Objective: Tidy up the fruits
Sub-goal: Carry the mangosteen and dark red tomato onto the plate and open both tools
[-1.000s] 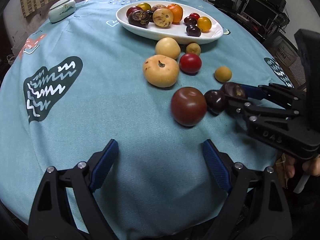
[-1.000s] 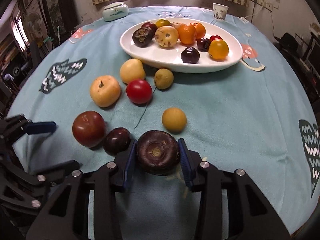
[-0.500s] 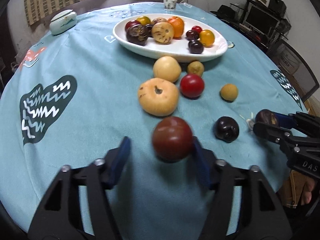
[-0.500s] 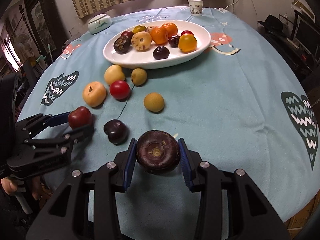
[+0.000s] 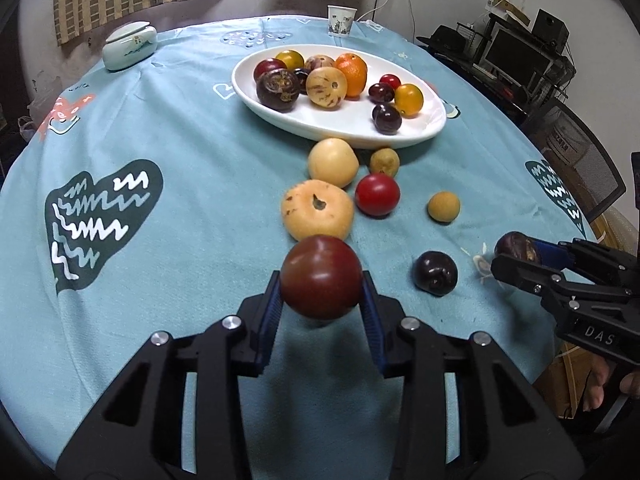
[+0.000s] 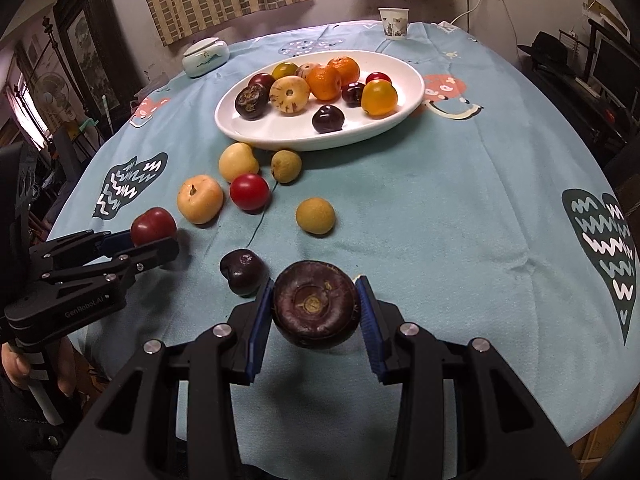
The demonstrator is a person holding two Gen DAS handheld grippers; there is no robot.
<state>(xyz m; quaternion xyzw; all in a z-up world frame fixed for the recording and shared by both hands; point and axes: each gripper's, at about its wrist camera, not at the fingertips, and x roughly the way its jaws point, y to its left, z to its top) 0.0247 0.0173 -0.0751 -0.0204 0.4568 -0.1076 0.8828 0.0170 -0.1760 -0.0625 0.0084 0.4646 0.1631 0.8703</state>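
Observation:
My left gripper (image 5: 322, 300) is shut on a dark red tomato (image 5: 321, 276) and holds it above the cloth near the table's front; it also shows in the right wrist view (image 6: 154, 226). My right gripper (image 6: 316, 312) is shut on a dark purple mangosteen (image 6: 316, 304), lifted off the cloth; it shows at the right of the left wrist view (image 5: 516, 248). A white oval plate (image 5: 332, 128) with several fruits stands further back. A dark plum (image 5: 436, 272), a red tomato (image 5: 377, 194), yellow fruits (image 5: 318, 208) and small brown fruits (image 5: 443, 207) lie loose on the cloth.
A teal patterned tablecloth (image 5: 160, 240) covers the round table. A white lidded dish (image 5: 128, 46) and a paper cup (image 5: 341, 20) stand at the far edge. A chair and shelves with electronics (image 5: 520, 52) stand to the right of the table.
My left gripper moved forward around the dark red tomato, shut on it and lifted it. My right gripper lifted the mangosteen and drew back from the plum.

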